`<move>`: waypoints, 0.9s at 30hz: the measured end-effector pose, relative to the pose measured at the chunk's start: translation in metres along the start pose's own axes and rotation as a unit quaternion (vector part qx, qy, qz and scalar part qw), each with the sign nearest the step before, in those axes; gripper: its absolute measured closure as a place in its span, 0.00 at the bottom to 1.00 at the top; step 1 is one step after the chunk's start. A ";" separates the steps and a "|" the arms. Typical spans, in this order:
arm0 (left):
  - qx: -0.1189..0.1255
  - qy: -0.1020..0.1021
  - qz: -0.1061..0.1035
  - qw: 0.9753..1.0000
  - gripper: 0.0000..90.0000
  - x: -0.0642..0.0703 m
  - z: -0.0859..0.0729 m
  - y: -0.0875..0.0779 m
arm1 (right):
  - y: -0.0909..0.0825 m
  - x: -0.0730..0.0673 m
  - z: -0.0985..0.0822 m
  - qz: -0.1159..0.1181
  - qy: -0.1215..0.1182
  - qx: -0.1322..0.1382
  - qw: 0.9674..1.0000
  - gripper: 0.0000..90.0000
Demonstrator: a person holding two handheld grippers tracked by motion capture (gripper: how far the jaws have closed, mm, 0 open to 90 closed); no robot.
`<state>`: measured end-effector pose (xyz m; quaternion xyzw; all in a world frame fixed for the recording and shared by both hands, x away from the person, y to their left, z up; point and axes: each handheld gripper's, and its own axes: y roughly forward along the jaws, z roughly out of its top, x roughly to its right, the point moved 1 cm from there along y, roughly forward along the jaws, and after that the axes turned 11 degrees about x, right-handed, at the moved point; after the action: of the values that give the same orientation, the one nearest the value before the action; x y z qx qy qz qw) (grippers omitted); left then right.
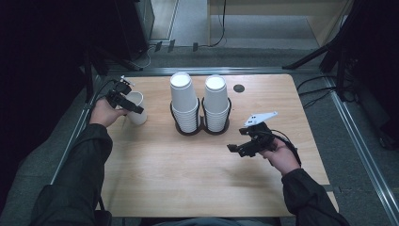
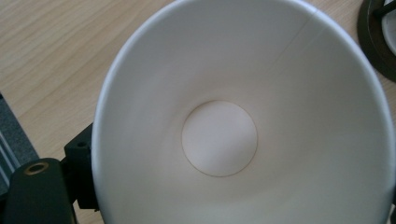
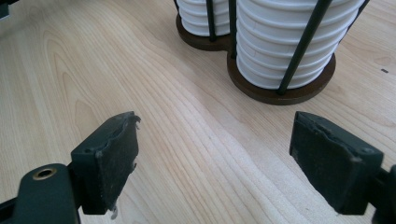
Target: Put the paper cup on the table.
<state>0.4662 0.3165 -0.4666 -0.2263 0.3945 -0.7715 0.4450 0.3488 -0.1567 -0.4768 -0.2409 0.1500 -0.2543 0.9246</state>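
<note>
High view: a single paper cup (image 1: pixel 137 108) is clamped by the left gripper (image 1: pixel 123 97) near the table's (image 1: pixel 188 179) left edge; two cup stacks (image 1: pixel 183 101) are seated in a twin holder (image 1: pixel 201 129).

Left gripper view: the cup interior (image 2: pixel 219 138) is seen empty.

Right gripper view: the right gripper (image 3: pixel 215 156) is held with jaws apart over bare wood.

The high view looks forward and down over my arms onto the pale wooden table (image 1: pixel 188 174). My left gripper view stares straight into a white paper cup (image 2: pixel 243 121). My right gripper view, low over that table, faces the black twin-ring cup holder (image 3: pixel 280 91), shared with the high view (image 1: pixel 202 129).
</note>
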 end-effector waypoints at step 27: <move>0.009 0.012 -0.018 1.000 0.01 0.006 -0.002 0.000 | 0.002 -0.001 0.001 0.004 -0.003 -0.002 1.000 0.18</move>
<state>0.4616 0.3122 -0.4675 -0.2201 0.3882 -0.7856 0.4286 0.3491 -0.1540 -0.4770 -0.2426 0.1489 -0.2500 0.9254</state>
